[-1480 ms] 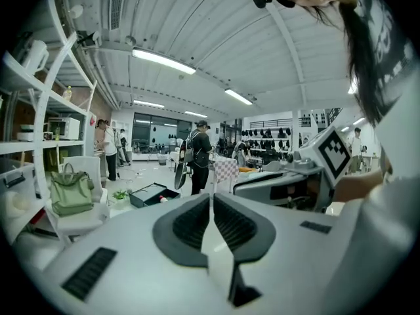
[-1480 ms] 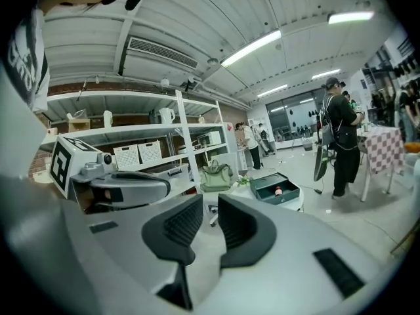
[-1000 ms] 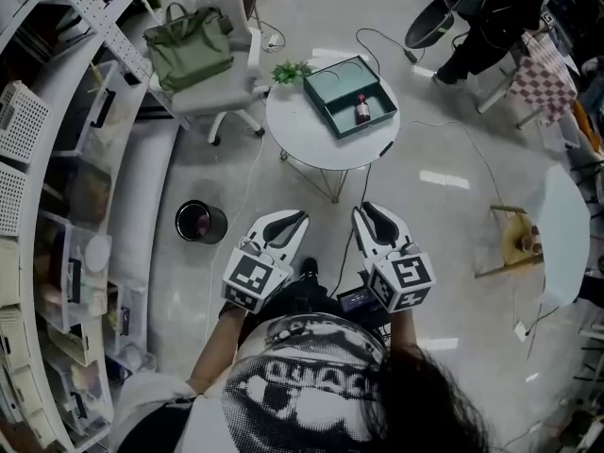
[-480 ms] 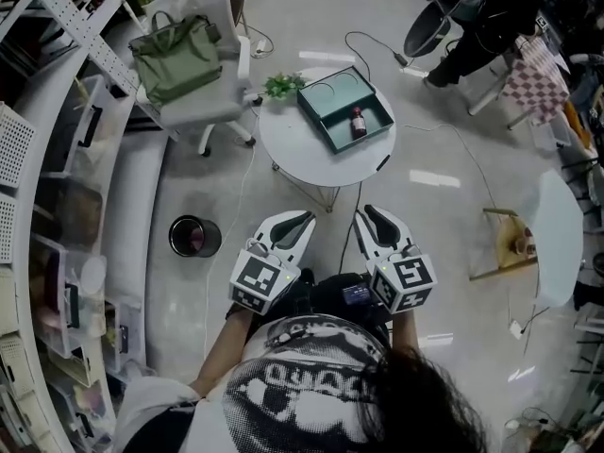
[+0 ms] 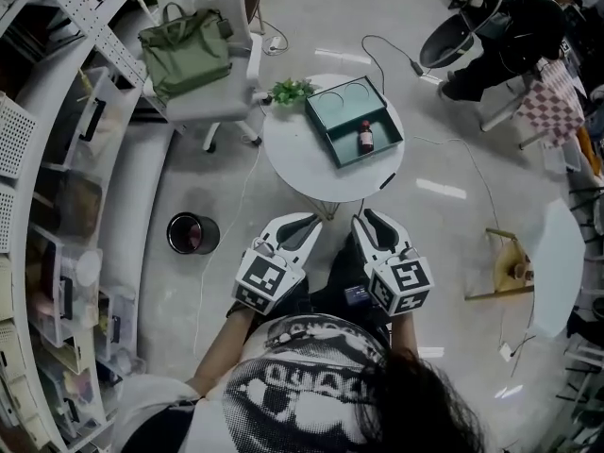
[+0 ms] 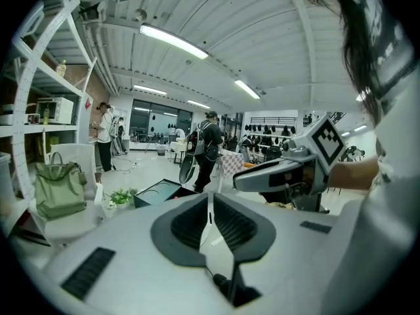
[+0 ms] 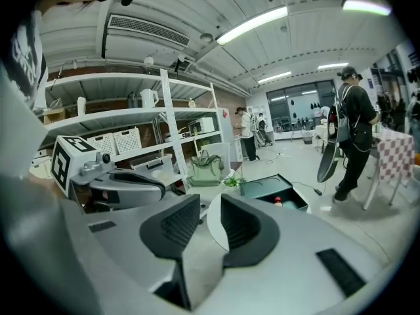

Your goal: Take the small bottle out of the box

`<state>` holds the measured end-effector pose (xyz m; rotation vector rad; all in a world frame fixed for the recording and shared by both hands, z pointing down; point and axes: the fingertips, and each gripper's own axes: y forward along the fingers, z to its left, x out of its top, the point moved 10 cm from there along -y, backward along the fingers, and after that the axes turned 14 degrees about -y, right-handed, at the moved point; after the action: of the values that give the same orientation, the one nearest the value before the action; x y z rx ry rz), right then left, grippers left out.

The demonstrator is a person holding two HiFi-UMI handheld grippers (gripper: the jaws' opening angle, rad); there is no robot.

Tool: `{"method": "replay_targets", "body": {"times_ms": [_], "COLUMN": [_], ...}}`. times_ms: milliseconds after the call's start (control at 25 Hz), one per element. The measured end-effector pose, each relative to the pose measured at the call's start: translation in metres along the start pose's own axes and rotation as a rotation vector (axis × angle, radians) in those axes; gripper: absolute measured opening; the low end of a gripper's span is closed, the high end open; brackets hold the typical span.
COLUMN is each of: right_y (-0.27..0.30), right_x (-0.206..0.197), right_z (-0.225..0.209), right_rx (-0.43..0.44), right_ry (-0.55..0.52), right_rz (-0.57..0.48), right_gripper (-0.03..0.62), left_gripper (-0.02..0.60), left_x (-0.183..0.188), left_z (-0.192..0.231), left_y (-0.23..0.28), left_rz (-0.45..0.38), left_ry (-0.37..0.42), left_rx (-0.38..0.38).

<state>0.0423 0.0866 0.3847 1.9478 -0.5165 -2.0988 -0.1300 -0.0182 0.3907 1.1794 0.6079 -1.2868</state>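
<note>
Bottle point(image 5: 365, 138) lying in box point(image 5: 330, 105) on table point(image 5: 297, 159), well ahead; I am holding left gripper point(image 5: 304, 225) clenched, empty; right gripper point(image 5: 371, 221) jaws just been opening, nothing between, readying for bottle.

Left gripper point(image 5: 310, 223): I hold it out in front of my torso, pointing forward and tilted slightly downward. Its two fingers point(image 6: 187, 222) stand together, with only a hairline slit between the pads and nothing in it. Its marker cube point(image 5: 261, 279) sits behind the fingers, at my wrist. My left forearm point(image 5: 220, 347) is bare and bent at the elbow, and it runs up to the cube.

Right gripper point(image 5: 365, 217): it is just beside the left one and points the same way. The two sets of fingertips are near each other but apart. Its jaws have just been opening. A clear gap stands between its fingers point(image 7: 244, 230), and nothing lies in it. Its marker cube point(image 5: 400, 284) sits behind the fingers. My right wrist is mostly hidden.
</note>
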Motion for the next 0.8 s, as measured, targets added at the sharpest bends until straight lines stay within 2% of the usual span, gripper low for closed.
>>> {"method": "replay_targets", "body": {"times_ms": [440, 800], "right_y": [0.054, 0.101], "right_x": [0.000, -0.018], "right_z": [-0.127, -0.201], "right_rx": [0.152, 0.300], "right_ry": [-0.048, -0.050], "right_rz": [0.045, 0.115], "right_gripper": [0.104, 0.113], "left_gripper": [0.026, 0.026], "left_x": [0.047, 0.066], "left_z": [-0.014, -0.019], "left_y": [0.110, 0.169], "left_rz": [-0.002, -0.016], "left_ry": [-0.007, -0.056], "left_rx": [0.091, 0.245]}}
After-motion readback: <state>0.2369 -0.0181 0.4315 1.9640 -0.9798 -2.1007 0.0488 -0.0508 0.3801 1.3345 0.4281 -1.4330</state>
